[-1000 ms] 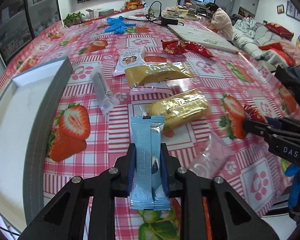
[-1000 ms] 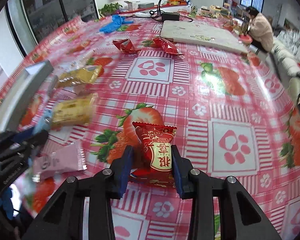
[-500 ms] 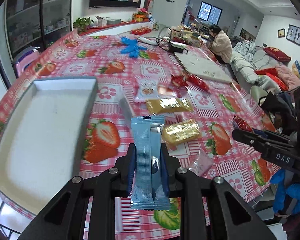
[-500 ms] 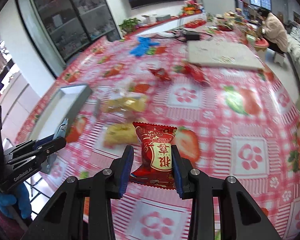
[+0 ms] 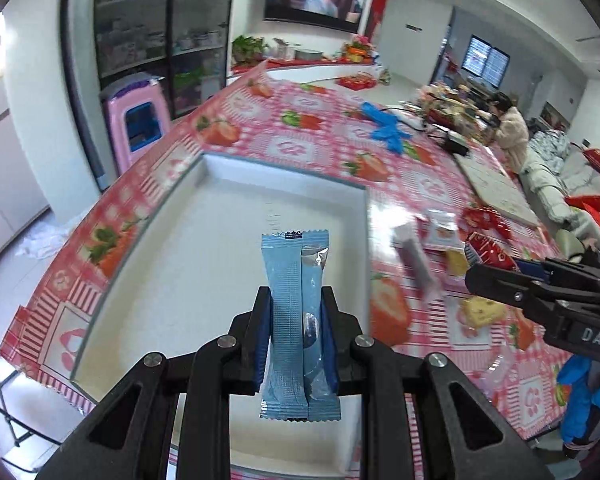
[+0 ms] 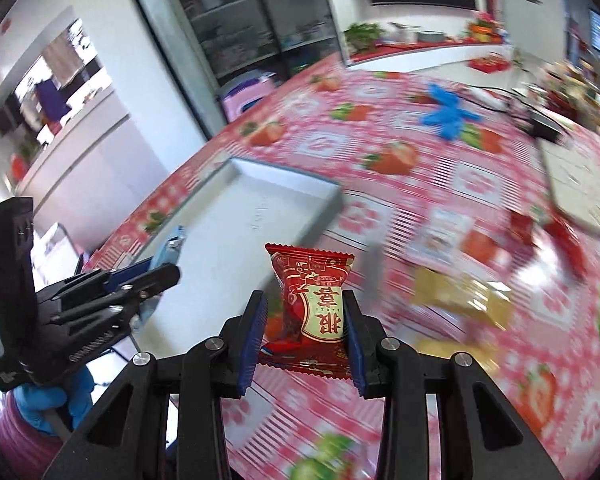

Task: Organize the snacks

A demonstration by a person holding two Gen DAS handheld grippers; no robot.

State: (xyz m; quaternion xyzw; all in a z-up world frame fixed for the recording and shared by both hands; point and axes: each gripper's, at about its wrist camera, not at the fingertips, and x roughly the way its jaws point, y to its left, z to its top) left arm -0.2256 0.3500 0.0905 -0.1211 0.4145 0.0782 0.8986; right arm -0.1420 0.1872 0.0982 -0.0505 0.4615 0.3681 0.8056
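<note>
White tray (image 5: 204,240) at the worktop's (image 5: 300,136) near left corner: nothing in it, none sorted yet. Left claw (image 5: 296,344) clamped on blue wafer packet (image 5: 294,312), held above the tray. Right claw (image 6: 304,336) clamped on red candy packet (image 6: 312,304), beside the tray's right edge. Roughly six snacks, blurred, remain loose on the worktop right of the tray.

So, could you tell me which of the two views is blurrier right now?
The right wrist view: tablecloth and loose snacks smear, while the held red packet stays sharp. The left wrist view is crisper; blue packet and white tray read clearly, with fisheye bending.
</note>
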